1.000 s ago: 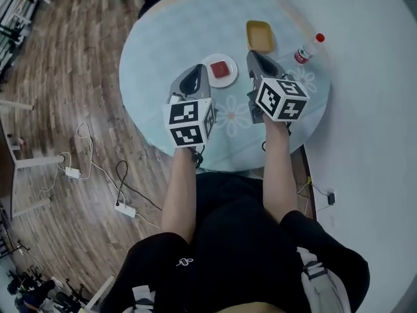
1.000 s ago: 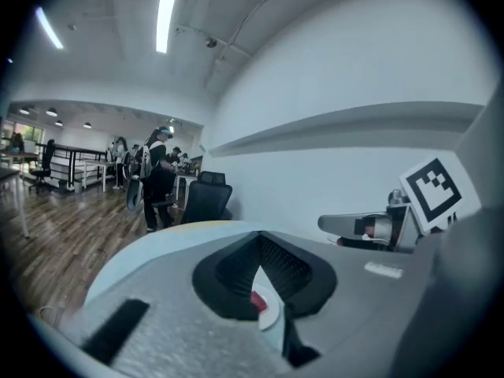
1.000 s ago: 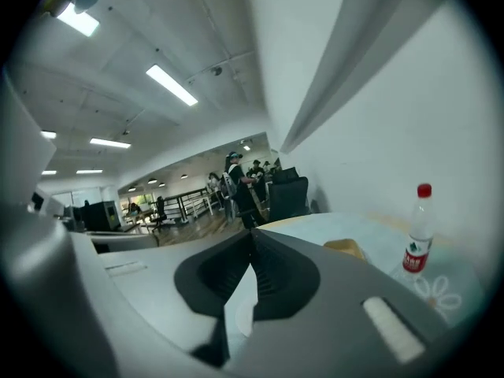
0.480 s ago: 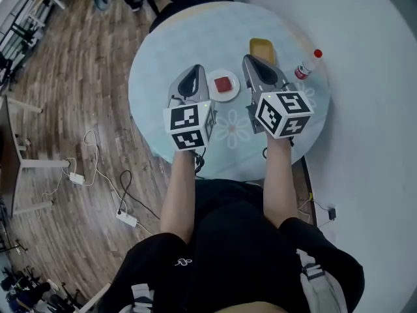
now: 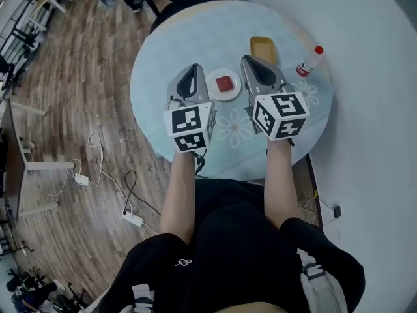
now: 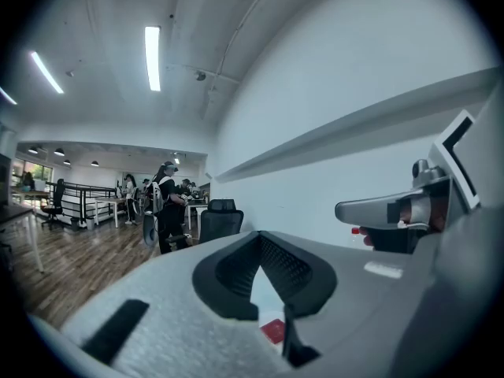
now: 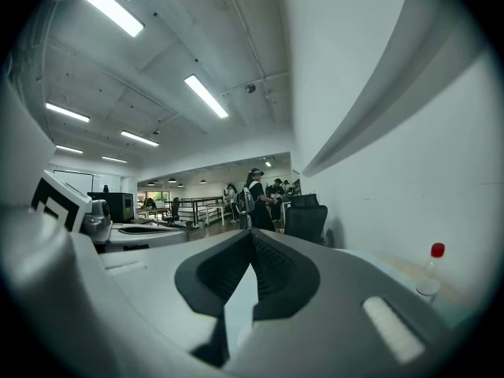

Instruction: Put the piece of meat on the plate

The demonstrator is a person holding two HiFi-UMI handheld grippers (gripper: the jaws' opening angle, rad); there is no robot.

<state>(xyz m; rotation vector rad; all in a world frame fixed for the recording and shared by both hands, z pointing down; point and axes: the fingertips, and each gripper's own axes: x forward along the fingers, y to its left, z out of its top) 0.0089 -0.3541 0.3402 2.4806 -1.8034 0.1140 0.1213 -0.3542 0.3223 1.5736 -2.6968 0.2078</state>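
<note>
Cubes (image 5: 190, 128) with square markers sit nearest me, one on the back of each gripper, above the bare forearms and the black clothing. Ahead of them the left gripper (image 5: 193, 67) and the right gripper (image 5: 247, 59) point away from me. Each one's own view shows its jaws brought together with nothing between them.

Between the two grippers, on the table (image 5: 195, 31), lies the plate (image 5: 225, 97) with the piece of meat (image 5: 225, 82) at its middle. I judge the placing done, so what remains is to get clear cleanly. I would keep both grippers level and closed, hold them either side of the plate, and draw straight back toward me so neither shell catches the rim.

The jaws are grey moulded shells with dark ribbed pads. The meat is a small red squarish block, flat on top; it looks stiff rather than limp. The plate is round, white and smooth, and would likely slide on the cloth if nudged. That cloth is pale blue with a faint flower print over a round top.

Beyond the plate stands a shallow yellow dish (image 5: 262, 47) with rounded corners. To its right is a clear bottle (image 5: 309, 59) with a red cap, and the wood floor (image 5: 78, 96) lies past the table's edge.
</note>
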